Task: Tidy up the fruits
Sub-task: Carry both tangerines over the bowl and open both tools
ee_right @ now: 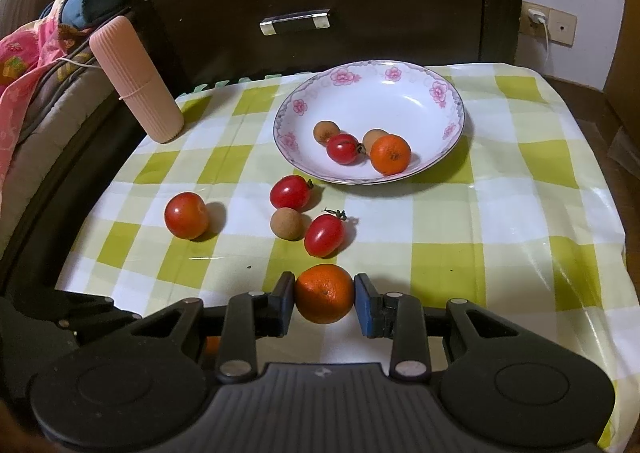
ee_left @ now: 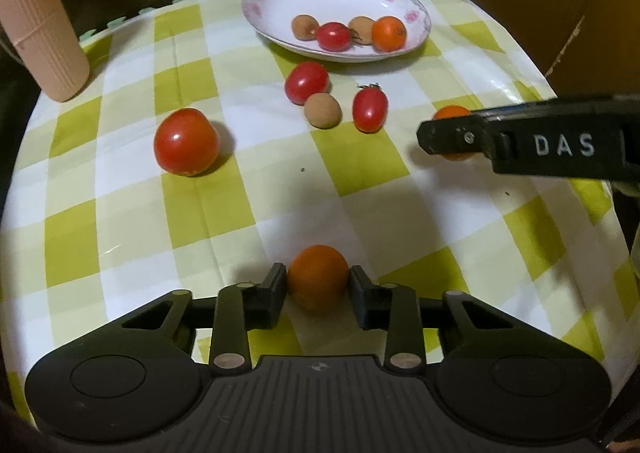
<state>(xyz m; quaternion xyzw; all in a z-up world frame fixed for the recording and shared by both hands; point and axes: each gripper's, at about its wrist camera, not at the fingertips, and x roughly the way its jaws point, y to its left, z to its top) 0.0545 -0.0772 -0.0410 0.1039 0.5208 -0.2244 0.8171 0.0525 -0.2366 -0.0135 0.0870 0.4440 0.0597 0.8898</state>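
My left gripper (ee_left: 318, 282) is shut on a small orange (ee_left: 318, 277) low over the checked tablecloth. My right gripper (ee_right: 325, 291) is shut on another orange (ee_right: 325, 293); it shows from the side in the left wrist view (ee_left: 448, 135), at the right. A white flowered plate (ee_right: 420, 93) at the back holds an orange (ee_right: 390, 154), a red tomato (ee_right: 342, 148) and two brown longans (ee_right: 325, 131). On the cloth lie a big tomato (ee_right: 186, 215), two cherry tomatoes (ee_right: 290, 192) and a longan (ee_right: 286, 224).
A pink ribbed cylinder (ee_right: 136, 79) stands at the table's back left corner. A dark wooden drawer front with a metal handle (ee_right: 295, 22) is behind the table. Bedding and clothes (ee_right: 24, 53) lie at the left. The tablecloth (ee_right: 520, 213) drops off at the right.
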